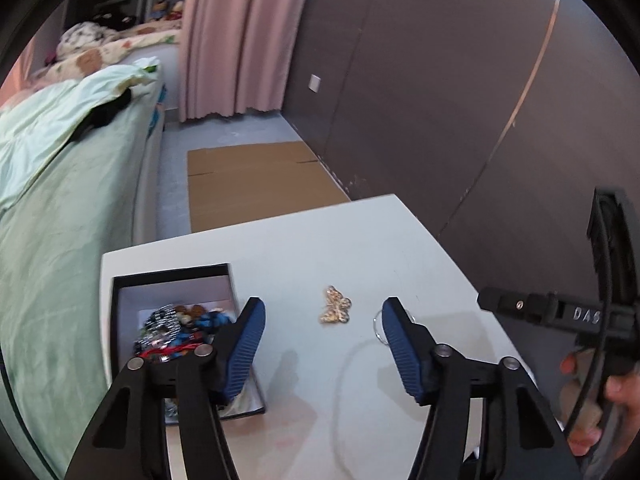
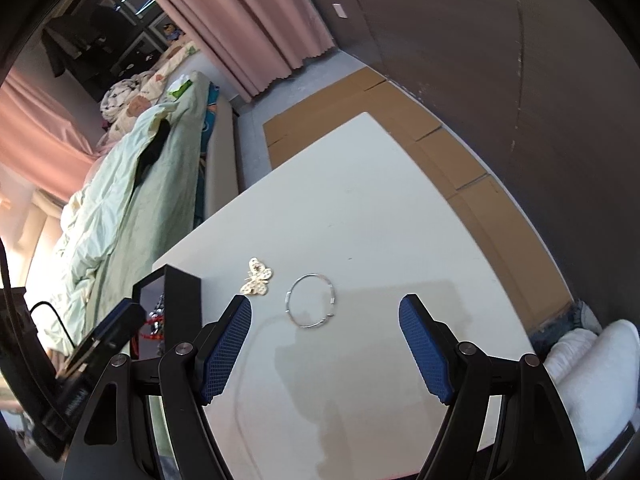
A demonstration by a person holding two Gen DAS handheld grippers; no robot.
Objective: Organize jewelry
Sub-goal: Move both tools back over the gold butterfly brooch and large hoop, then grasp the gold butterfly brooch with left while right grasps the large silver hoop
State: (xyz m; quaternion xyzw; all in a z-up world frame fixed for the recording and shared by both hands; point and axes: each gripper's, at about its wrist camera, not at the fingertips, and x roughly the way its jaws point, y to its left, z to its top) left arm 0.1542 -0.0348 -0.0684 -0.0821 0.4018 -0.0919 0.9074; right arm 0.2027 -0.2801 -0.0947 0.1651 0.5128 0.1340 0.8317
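Observation:
A black jewelry box (image 1: 120, 304) sits open at the left of the white table (image 1: 320, 240), holding several beaded and sparkly pieces (image 1: 176, 328). A gold butterfly brooch (image 1: 335, 311) lies on the table between my left gripper's fingers, further out. A silver bangle (image 2: 310, 300) lies right of the brooch (image 2: 256, 277), just ahead of my right gripper (image 2: 325, 310). My left gripper (image 1: 322, 312) is open and empty above the table; its left finger overhangs the box. My right gripper is open and empty. The box edge (image 2: 182, 300) shows at the left in the right wrist view.
A bed with a green cover (image 1: 60, 184) runs along the left of the table. Flat cardboard (image 1: 256, 184) lies on the floor beyond the table. A dark wall (image 1: 440, 100) stands at the right, with pink curtains (image 1: 240, 36) behind. A white slipper (image 2: 592, 376) is at the right.

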